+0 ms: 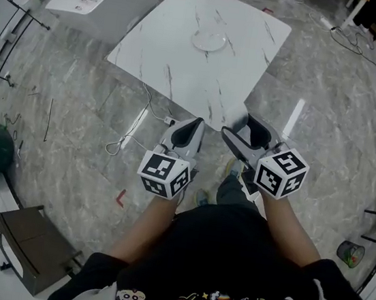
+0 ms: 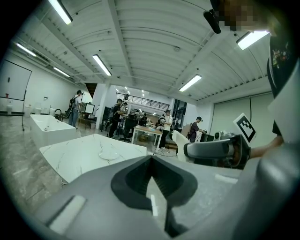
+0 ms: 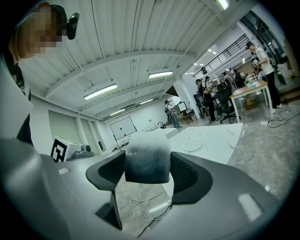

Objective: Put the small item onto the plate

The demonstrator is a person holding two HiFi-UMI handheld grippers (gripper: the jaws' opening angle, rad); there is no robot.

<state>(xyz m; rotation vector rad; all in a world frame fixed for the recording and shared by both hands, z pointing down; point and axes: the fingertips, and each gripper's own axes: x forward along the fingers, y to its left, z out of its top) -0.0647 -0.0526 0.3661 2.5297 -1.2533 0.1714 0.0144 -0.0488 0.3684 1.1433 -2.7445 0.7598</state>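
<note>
One small item [image 3: 146, 154] — a pale, rounded block — sits clamped between the jaws of the right gripper [image 3: 147, 171], held over the floor short of the white marble table [image 1: 159, 53]; the plate [image 1: 209, 42] lies mid-table, the left gripper [image 2: 151, 159] alongside with jaws pressed together
</note>
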